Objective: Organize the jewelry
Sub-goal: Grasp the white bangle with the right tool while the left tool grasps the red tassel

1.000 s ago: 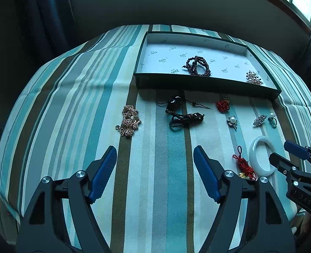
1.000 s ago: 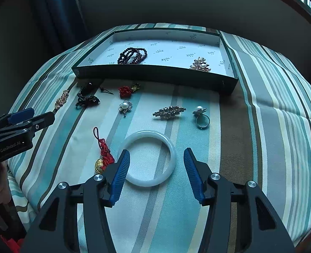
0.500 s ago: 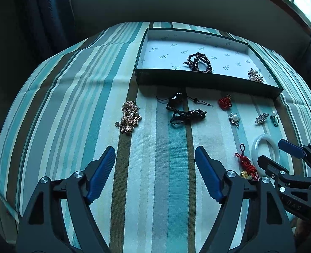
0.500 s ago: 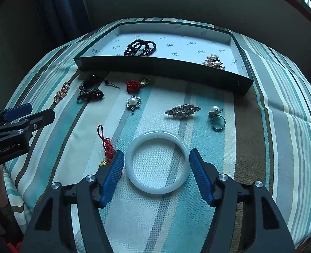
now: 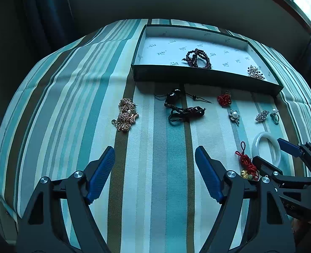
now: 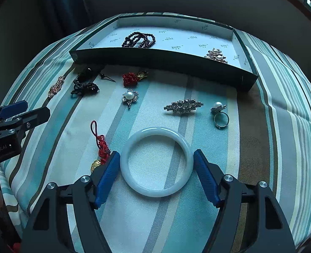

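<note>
Bangle (image 6: 156,161), white, lies flat on the striped cloth of the counter (image 6: 260,143), near edge, right of centre. Right tool (image 6: 156,164) spread wide, blue pads flanking the bangle on both sides; left pad just beside the rim, right pad a little apart. No contact confirmed.

Left tool (image 5: 155,168) also spread, holding nothing, above bare cloth, well apart from the gold chain (image 5: 125,116).

Box (image 6: 161,62) at the far side already holds a dark bead bracelet (image 6: 139,40) and a pearl brooch (image 6: 216,55). On the cloth outside the box: red knot charm (image 6: 101,147), pearl flower pin (image 6: 130,97), crystal brooch (image 6: 183,106), pearl ring (image 6: 219,116), black cord (image 6: 84,86).

Step in hand, as judged: grasp the bangle for transfer to the box.

Notes for a good grasp:
- Centre the pads across the widest part of the ring.
- Close slowly; the smooth hard rim may squirt out.
- Keep the left pad clear of the red knot charm just beside it, else it drags along.
- Lift level, clear the box's near wall before lowering.
</note>
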Demonstrator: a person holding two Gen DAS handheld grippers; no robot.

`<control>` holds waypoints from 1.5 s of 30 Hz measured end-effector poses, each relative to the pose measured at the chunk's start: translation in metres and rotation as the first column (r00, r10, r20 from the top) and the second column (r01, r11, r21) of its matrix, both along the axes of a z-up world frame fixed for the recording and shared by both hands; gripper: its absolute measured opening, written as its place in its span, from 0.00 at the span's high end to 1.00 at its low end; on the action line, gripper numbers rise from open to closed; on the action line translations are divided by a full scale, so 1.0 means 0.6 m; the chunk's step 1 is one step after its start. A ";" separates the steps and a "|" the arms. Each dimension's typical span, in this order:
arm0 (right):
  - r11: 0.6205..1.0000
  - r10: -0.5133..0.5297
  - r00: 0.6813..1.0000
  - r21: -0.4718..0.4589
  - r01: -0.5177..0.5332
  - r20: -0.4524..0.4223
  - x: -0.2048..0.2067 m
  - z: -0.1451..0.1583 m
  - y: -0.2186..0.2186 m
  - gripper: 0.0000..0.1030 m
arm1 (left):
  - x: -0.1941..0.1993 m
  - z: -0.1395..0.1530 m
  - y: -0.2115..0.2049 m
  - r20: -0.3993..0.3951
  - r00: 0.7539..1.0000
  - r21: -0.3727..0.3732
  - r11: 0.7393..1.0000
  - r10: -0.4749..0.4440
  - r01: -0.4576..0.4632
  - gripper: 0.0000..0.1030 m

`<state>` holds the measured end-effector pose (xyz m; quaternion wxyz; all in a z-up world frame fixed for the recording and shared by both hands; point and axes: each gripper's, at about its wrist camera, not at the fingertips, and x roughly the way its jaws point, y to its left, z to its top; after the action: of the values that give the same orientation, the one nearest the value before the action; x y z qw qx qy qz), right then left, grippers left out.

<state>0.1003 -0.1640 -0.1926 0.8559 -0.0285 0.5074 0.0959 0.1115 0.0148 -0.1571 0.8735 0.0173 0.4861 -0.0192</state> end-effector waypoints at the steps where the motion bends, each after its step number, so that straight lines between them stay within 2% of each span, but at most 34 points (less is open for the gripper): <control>1: 1.000 0.000 1.000 0.001 0.000 0.001 0.000 0.000 -0.001 0.32 | 0.000 0.000 0.000 -0.001 1.000 0.000 1.000 -0.001 0.001 0.24; 10: 0.999 -0.044 0.999 -0.012 0.044 0.011 -0.009 0.008 -0.034 0.32 | -0.004 0.000 -0.015 -0.001 1.000 -0.002 1.000 -0.021 0.021 0.24; 20: 0.994 -0.106 0.994 -0.024 0.107 0.029 -0.033 0.018 -0.093 0.32 | -0.020 0.006 -0.075 0.001 0.994 0.000 0.994 -0.111 0.111 0.24; 29: 0.989 -0.145 0.989 0.007 0.145 0.030 -0.036 0.017 -0.122 0.32 | -0.025 -0.003 -0.151 -0.033 0.974 0.010 0.974 -0.224 0.225 0.24; 34: 0.986 -0.168 0.985 0.011 0.168 0.026 -0.036 0.012 -0.137 0.32 | -0.019 -0.017 -0.173 -0.060 0.968 0.019 0.969 -0.246 0.247 0.25; 38: 0.983 -0.181 0.983 0.020 0.181 0.024 -0.036 0.011 -0.144 0.32 | -0.012 -0.033 -0.179 -0.094 0.965 0.016 0.969 -0.245 0.248 0.35; 43: 0.983 -0.184 0.983 0.029 0.184 0.020 -0.034 0.007 -0.146 0.32 | -0.007 -0.045 -0.176 -0.125 0.959 -0.006 0.967 -0.253 0.254 0.54; 45: 0.982 -0.188 0.982 0.032 0.188 0.017 -0.034 0.005 -0.147 0.32 | -0.007 -0.045 -0.175 -0.122 0.959 -0.006 0.966 -0.258 0.259 0.58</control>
<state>0.0799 -0.2524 -0.1894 0.8664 0.0317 0.4979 0.0221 0.1073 -0.0902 -0.1839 0.8322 0.0837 0.5322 -0.1316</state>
